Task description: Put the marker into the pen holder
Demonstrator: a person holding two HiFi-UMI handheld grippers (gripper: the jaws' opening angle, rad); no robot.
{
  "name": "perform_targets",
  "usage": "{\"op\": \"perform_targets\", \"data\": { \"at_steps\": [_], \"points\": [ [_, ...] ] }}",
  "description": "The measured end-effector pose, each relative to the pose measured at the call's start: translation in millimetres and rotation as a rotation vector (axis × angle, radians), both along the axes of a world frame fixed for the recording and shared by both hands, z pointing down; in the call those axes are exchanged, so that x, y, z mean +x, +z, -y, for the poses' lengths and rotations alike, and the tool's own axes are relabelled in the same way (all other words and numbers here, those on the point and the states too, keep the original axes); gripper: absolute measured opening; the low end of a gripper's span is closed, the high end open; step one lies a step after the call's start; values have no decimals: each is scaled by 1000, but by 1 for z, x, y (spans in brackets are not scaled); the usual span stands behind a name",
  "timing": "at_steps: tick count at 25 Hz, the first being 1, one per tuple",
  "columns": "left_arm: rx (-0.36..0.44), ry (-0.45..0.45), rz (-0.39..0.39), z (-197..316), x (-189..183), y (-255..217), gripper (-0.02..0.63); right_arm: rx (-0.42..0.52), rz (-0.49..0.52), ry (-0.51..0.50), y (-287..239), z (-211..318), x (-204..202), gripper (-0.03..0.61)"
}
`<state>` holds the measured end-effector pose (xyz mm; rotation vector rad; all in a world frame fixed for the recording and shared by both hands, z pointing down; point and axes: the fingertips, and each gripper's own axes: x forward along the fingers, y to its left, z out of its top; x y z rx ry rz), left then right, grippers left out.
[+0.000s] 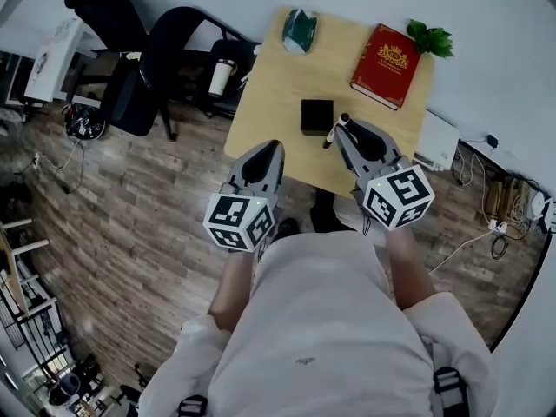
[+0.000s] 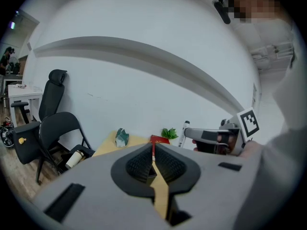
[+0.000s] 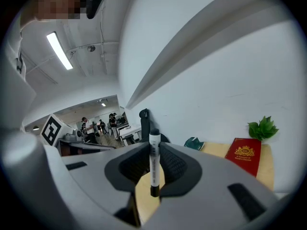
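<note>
I count two tools, one marker, one pen holder, one red book (image 1: 386, 66), one small plant (image 1: 432, 38) and one crumpled green thing (image 1: 299, 29). My right tool (image 1: 340, 125) reaches over the near edge of the tabletop (image 1: 269, 85), its jaws clamped on the marker (image 3: 154, 162), which stands upright between them. It sits just right of the black pen holder (image 1: 316, 116) and, as far as I can judge from the head view, apart from it. My left tool (image 2: 153, 163) hangs nearer and further left, off the tabletop's edge and above the wooden floor (image 1: 148, 198) — jaws pressed together, nothing between them.
</note>
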<state>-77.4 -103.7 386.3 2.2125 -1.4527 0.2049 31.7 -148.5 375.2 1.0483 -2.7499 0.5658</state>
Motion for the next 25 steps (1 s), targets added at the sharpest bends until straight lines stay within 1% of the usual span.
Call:
{"op": "perform_targets", "data": {
  "at_steps": [7, 15, 25],
  "points": [
    [-28, -55, 6, 26, 16, 13, 17, -20, -8, -64, 16, 41, 8, 67],
    [-65, -87, 5, 31, 19, 25, 17, -50, -23, -90, 34, 66, 8, 67],
    [-81, -67, -8, 32, 9, 33, 16, -81, -65, -69, 60, 74, -4, 67]
  ]
}}
